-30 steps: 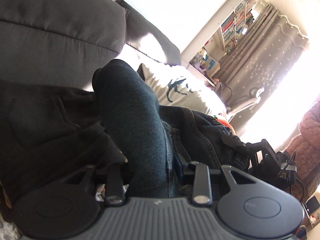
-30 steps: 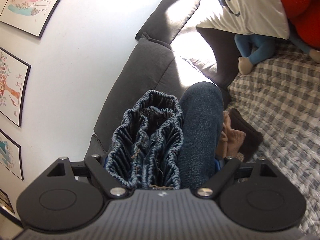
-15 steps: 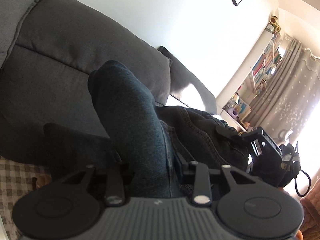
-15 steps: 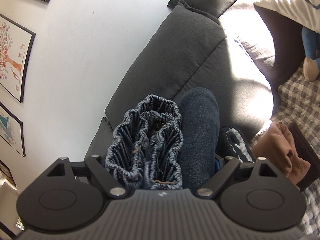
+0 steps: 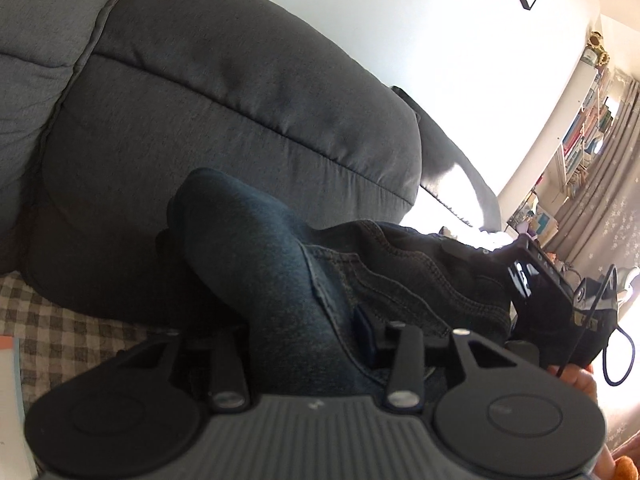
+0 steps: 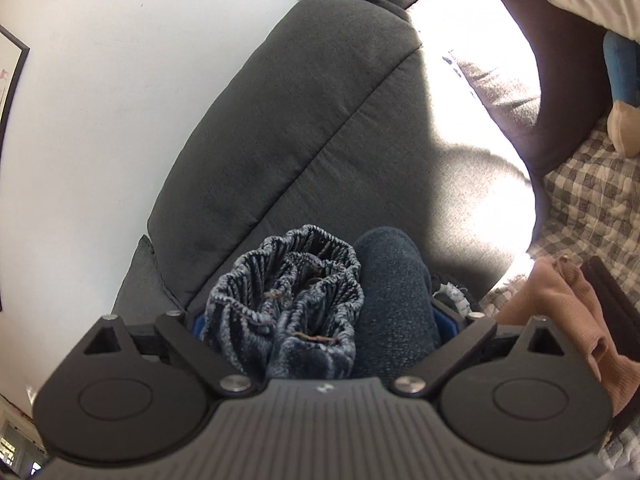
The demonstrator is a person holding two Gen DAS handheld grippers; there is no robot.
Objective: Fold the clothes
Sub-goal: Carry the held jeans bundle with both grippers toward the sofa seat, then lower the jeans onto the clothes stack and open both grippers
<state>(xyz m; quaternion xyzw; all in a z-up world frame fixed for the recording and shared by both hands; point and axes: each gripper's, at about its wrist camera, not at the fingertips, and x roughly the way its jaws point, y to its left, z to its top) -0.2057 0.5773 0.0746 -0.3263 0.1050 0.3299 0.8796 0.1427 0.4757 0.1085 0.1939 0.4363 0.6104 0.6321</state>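
**Jeans between both grippers at the sofa**

The left gripper [image 5: 296, 344] jaws have just been opening, with dark jeans [image 5: 272, 280] filling them. The right gripper [image 6: 316, 320], also widening, contains the bunched waistband [image 6: 288, 280]. Behind is the grey sofa cushion [image 5: 224, 120].

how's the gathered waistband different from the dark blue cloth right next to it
The gathered waistband is ribbed, crinkled and faded with pale streaks; the dark blue cloth is smooth and evenly dark. The waistband bunches into several folds; the cloth forms one rounded hump. Both stand side by side before the grey sofa cushion.
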